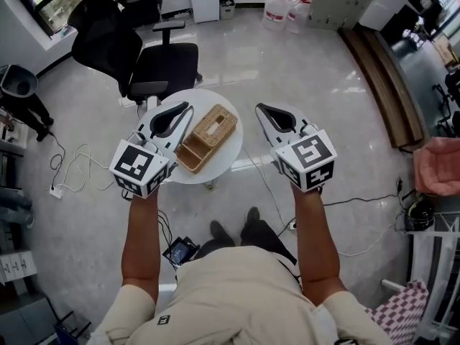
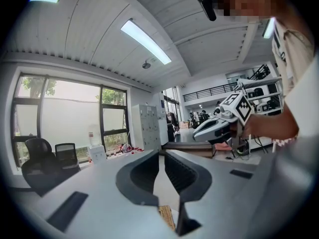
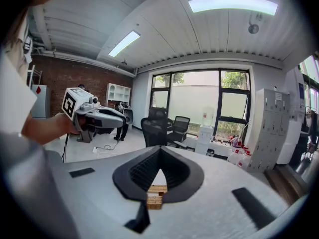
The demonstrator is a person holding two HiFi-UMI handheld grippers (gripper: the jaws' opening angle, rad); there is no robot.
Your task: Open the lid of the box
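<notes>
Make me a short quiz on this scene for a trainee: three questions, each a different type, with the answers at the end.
1. True or false: the left claw is clamped on the box.
2. Multiple choice: the box rests on A) the floor, B) the round white table, C) the office chair.
3. Short answer: in the head view, which claw shows past the table's rim, with floor behind it?

Key
1. False. Its jaws are shut with nothing between them, and it sits beside the box.
2. B.
3. The right claw, also shut and empty.
</notes>
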